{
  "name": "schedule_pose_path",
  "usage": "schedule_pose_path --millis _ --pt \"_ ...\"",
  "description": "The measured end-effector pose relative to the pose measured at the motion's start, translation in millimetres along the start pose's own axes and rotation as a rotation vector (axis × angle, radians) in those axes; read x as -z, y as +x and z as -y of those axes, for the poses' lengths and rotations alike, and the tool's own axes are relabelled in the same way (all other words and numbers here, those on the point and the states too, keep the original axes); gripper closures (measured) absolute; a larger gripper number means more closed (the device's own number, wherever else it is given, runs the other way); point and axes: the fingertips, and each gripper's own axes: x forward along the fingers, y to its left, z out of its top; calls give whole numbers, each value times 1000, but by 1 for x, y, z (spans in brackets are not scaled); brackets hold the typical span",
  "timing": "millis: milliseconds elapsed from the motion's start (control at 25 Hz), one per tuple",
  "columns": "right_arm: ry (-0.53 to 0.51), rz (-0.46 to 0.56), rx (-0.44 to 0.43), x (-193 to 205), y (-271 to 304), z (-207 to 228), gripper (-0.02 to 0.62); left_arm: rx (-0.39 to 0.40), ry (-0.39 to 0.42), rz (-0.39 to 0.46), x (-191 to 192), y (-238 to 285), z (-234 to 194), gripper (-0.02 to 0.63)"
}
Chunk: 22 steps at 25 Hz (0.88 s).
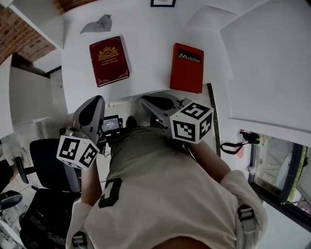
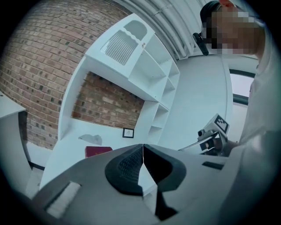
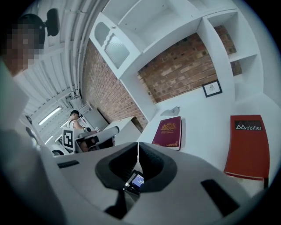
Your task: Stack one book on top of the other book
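Two books lie flat and apart on the white table (image 1: 146, 53). The dark red book (image 1: 109, 60) with gold ornament is at the left, and the bright red book (image 1: 187, 67) with white lettering is at the right. Both grippers hover close to my body, short of the table's near edge. My left gripper (image 1: 97, 100) is shut and empty, pointing toward the dark red book (image 2: 97, 151). The right gripper (image 1: 145, 100) is shut too, with nothing in it. From the right gripper view I see the dark red book (image 3: 168, 132) ahead and the bright red book (image 3: 248, 145) to the right.
A grey crumpled scrap (image 1: 98, 23) and a small framed picture (image 1: 163, 3) sit at the table's back. White shelving and a brick wall rise behind. A black office chair (image 1: 46, 160) stands at my left. A small device with a lit screen (image 1: 111, 123) hangs between the grippers.
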Motion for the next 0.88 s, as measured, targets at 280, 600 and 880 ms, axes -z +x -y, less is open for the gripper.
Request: schedule_pose_path --millis 280,600,880 --pt "69 26 21 -7 -8 30 589 46 15 -34 -4 35 15 600" --pt "269 147 125 -4 -51 83 589 183 51 -131 3 92 47 600" --pt "475 220 183 16 -83 126 589 249 80 -177 7 123 62 600"
